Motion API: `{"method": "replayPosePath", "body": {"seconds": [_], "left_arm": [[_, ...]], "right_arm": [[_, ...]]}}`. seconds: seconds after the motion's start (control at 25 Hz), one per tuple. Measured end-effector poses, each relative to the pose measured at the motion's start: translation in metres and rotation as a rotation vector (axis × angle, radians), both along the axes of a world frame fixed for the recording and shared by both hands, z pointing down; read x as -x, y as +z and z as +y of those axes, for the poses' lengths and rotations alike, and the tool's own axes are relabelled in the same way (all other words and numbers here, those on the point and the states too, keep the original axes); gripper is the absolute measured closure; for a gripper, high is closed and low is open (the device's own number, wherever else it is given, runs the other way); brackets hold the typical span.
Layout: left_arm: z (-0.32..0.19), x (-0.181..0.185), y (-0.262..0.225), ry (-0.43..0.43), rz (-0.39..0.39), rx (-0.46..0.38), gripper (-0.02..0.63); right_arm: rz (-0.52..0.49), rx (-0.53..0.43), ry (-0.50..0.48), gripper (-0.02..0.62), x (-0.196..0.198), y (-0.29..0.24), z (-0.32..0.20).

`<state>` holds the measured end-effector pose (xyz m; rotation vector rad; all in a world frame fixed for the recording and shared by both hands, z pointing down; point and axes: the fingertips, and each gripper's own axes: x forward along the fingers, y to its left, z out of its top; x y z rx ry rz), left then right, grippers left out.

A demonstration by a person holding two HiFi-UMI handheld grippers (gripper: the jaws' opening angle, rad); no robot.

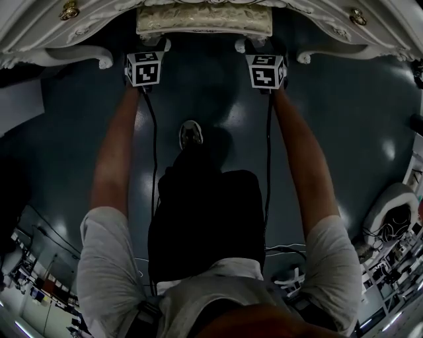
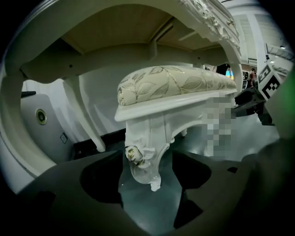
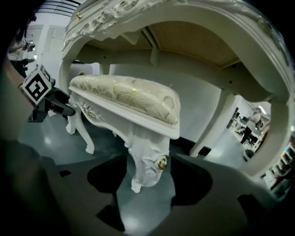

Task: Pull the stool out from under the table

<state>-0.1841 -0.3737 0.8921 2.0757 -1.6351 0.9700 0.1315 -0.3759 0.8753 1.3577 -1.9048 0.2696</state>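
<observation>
1. White carved stool with a cream leaf-patterned cushion (image 1: 205,20), standing on the dark glossy floor (image 1: 344,112). Set in the arched knee space of the ornate white table with gold knobs (image 1: 39,30). Near edge of the cushion showing at the table's front in the head view.
2. Left gripper with a black-and-white marker cube (image 2: 147,154), low at the stool's front left corner. Right gripper with the same kind of cube (image 3: 148,155), low at the front right corner. Both held out at arm's length, side by side and well apart.
3. In the left gripper view: curved white front leg (image 2: 147,133) with a gold rosette (image 2: 133,155), standing in the gap between the dark jaws. Jaws spread wide, floor visible on each side of the leg, neither pad pressing on it.
4. In the right gripper view: the matching front leg (image 3: 143,156), likewise between wide-spread jaws, with clear space on both sides and nothing gripped.
5. Bare forearms (image 1: 115,152) reaching forward from light short sleeves. One shoe (image 1: 190,133) on the floor between them, on the near side of the stool.
</observation>
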Motion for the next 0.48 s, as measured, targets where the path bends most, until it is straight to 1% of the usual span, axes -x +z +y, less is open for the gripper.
{"method": "replayPosePath", "body": {"seconds": [0.08,0.16,0.24,0.32,0.48], "left_arm": [[-0.004,0.001,0.004,0.012,-0.013,0.018,0.287],[-0.008,0.002,0.007,0.018,-0.027,0.036,0.287],[-0.012,0.002,0.006,0.015,-0.024,0.024,0.288],[-0.013,0.002,0.006,0.012,-0.022,0.007,0.294],[-0.016,0.003,0.007,0.019,-0.041,-0.015,0.311]], "right_arm": [[0.011,-0.003,-0.009,0.302,0.001,0.005,-0.002],[0.013,-0.01,0.01,0.301,-0.003,0.007,-0.006],[0.016,-0.016,0.015,0.302,-0.005,0.006,-0.008],[0.03,-0.018,-0.006,0.31,-0.003,0.006,-0.007],[0.057,-0.025,-0.048,0.318,-0.002,0.008,-0.008]]}}
